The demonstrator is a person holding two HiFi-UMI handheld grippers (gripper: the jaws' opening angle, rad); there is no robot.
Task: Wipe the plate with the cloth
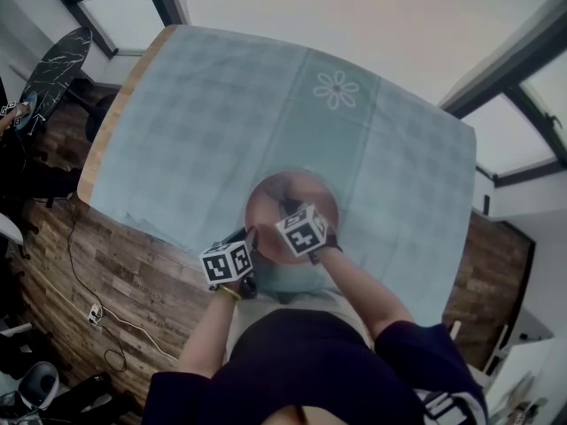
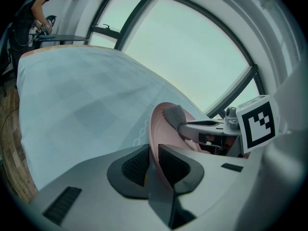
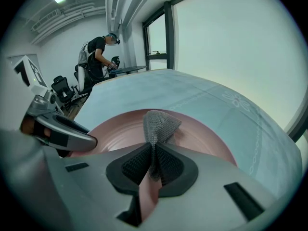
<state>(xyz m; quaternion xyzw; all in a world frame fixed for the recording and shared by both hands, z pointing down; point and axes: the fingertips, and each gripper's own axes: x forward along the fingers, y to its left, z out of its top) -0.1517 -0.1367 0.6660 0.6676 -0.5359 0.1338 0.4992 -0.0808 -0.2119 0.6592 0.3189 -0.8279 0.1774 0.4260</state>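
Note:
A pink plate [image 1: 273, 199] is held tilted above the near edge of the table. My left gripper [image 1: 249, 238] is shut on the plate's near-left rim [image 2: 155, 129]; the rim runs between its pads [image 2: 137, 165]. My right gripper [image 1: 297, 211] is shut on a grey knitted cloth [image 3: 159, 125], which pokes out past its pads [image 3: 168, 165] and rests against the plate's inner face [image 3: 202, 136]. In the left gripper view the cloth [image 2: 174, 114] and the right gripper [image 2: 190, 127] show over the plate.
A pale blue checked tablecloth [image 1: 213, 113] with a flower print [image 1: 337, 89] covers the table. A wooden table edge [image 1: 111, 118] shows at the left. A person [image 3: 98, 57] works at a desk in the background. Large windows [image 2: 192, 47] stand behind the table.

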